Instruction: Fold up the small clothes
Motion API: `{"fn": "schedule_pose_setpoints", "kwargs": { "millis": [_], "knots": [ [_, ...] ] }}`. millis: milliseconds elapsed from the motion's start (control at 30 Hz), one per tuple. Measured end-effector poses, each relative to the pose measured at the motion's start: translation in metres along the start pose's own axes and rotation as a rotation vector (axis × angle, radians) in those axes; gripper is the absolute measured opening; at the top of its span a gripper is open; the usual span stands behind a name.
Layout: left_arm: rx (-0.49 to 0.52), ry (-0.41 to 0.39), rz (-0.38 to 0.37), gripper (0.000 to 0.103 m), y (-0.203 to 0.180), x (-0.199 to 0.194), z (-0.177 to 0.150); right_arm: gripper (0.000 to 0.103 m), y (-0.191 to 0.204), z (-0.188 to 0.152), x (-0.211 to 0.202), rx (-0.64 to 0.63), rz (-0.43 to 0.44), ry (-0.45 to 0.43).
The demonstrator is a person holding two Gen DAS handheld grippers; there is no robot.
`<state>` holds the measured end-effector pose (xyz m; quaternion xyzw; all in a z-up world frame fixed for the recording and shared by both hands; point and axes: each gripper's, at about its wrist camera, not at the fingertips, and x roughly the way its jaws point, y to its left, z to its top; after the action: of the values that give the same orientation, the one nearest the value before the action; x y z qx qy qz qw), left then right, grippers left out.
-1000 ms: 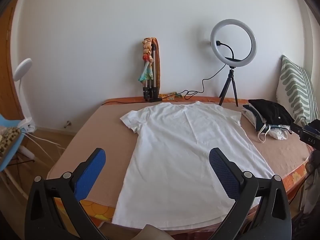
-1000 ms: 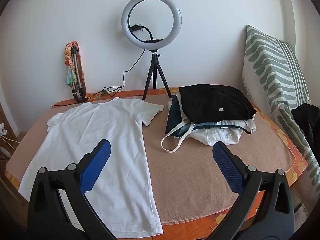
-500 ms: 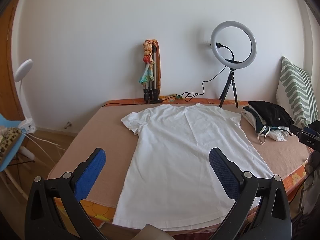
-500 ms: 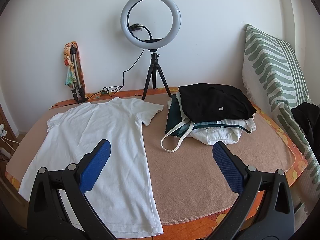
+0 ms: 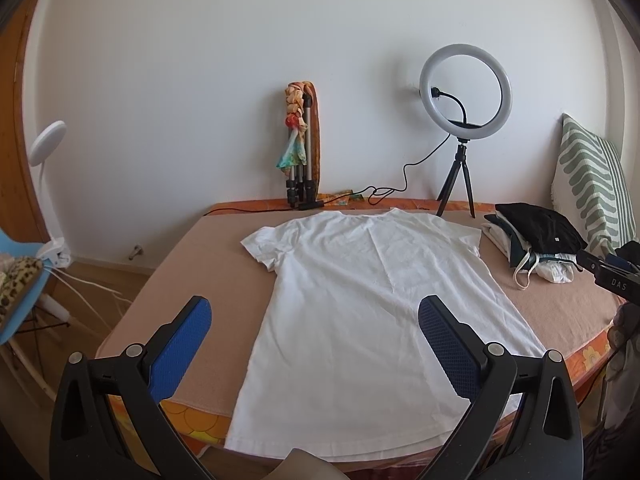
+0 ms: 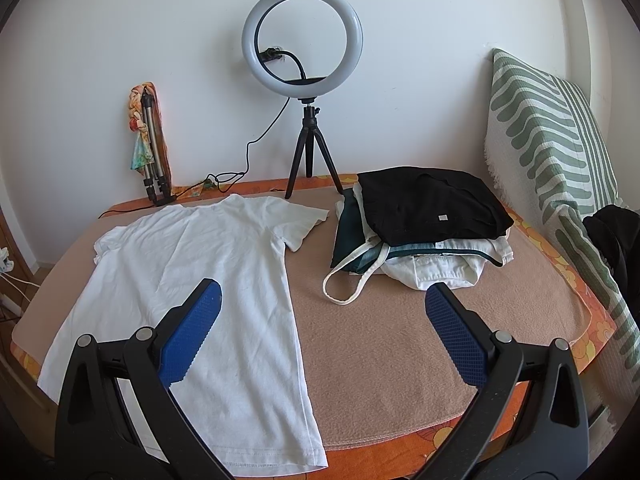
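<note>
The left gripper (image 5: 314,338) is hovering with jaws wide and empty, the white T-shirt (image 5: 360,304) lying flat on the bed directly ahead, long axis running away toward the wall. The right gripper (image 6: 322,330), equally wide, is sitting off its right edge.

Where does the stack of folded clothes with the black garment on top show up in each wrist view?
Left wrist view: the stack of folded clothes sits at the far right, past the right sleeve of the white T-shirt.
Right wrist view: the stack sits right of centre, just right of the T-shirt, under the striped cushion.
Shared landmark: the ring light on its tripod, behind and left of the stack.
</note>
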<state>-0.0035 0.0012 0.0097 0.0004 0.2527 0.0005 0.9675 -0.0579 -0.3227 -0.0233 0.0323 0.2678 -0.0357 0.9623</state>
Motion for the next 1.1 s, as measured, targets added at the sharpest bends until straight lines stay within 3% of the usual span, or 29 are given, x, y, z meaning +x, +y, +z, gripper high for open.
{"fn": "schedule_pose_setpoints", "kwargs": {
  "millis": [1100],
  "knots": [
    [0.004, -0.004, -0.002, 0.103, -0.0033, -0.0005, -0.0047, 0.103, 0.0028, -0.0006, 0.0003, -0.001, 0.003, -0.002]
  ]
}}
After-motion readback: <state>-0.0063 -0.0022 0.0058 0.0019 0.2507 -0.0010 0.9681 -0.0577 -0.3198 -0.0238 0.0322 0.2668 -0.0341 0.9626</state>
